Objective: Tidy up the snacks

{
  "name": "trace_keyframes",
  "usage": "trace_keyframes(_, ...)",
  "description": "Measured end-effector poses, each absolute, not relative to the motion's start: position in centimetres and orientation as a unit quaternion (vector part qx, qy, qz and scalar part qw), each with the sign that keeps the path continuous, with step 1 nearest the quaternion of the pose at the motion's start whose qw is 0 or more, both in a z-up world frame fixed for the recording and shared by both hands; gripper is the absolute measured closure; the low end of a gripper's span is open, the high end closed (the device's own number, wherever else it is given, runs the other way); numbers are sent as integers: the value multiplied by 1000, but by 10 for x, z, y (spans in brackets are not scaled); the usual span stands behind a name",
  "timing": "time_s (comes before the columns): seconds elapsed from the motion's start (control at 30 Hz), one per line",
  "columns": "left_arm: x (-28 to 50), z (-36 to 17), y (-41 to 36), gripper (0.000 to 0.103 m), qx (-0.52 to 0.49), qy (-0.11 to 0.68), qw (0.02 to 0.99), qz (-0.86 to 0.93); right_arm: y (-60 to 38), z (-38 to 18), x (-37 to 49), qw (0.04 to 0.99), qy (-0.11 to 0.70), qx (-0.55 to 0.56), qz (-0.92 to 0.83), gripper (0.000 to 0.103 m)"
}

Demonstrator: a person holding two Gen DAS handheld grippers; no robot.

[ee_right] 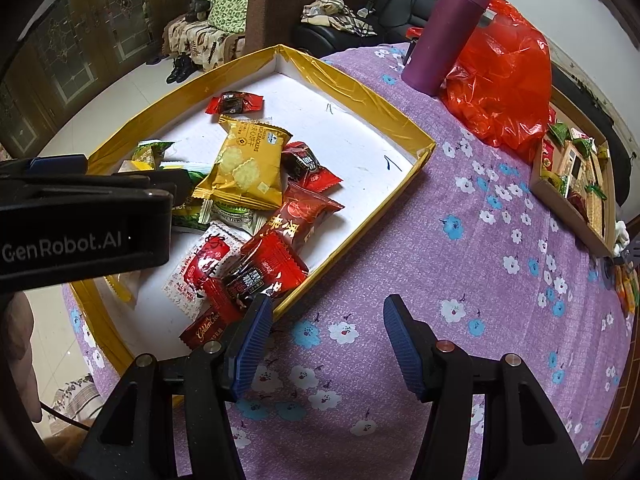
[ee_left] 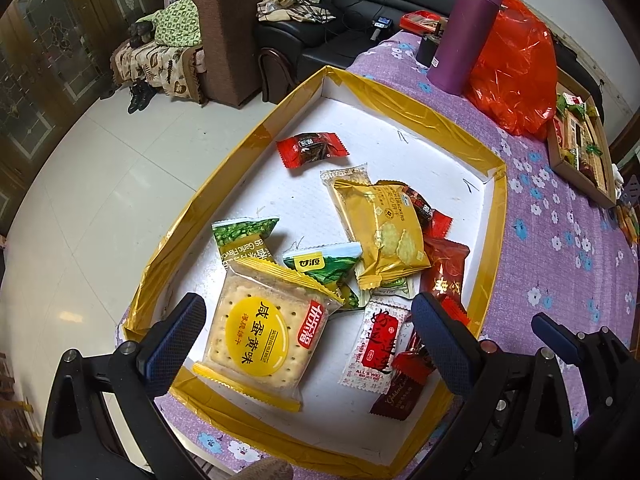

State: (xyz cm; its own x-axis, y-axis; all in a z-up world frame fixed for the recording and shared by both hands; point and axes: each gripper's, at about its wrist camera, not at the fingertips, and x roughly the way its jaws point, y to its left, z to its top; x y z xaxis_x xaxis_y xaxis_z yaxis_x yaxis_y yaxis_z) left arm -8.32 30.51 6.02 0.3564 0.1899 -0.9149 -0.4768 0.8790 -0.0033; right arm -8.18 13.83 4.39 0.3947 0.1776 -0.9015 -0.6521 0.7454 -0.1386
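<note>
1. Left gripper (ee_left: 308, 340) spread wide, straddling the clear-wrapped square cracker packet with a yellow label (ee_left: 260, 332) inside the gold-rimmed white cardboard tray (ee_left: 496, 216).
2. Right gripper (ee_right: 326, 340) spread wide, empty, above the purple floral tablecloth (ee_right: 460, 280).

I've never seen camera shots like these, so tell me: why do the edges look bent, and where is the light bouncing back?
Left wrist view: the fisheye lens bows the gold-edged box and darkens the corners; glare sits on the floor and the cracker packet. Right wrist view: the same curving; the left hand-held gripper looms large at the left edge, and the red bag gleams.
</note>
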Motion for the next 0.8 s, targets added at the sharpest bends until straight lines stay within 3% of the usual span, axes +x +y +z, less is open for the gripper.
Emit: trace_keyframes(0.8,-81,57,304,0,-145,531,811,198,137,42,-80,797,487,-243,260,44)
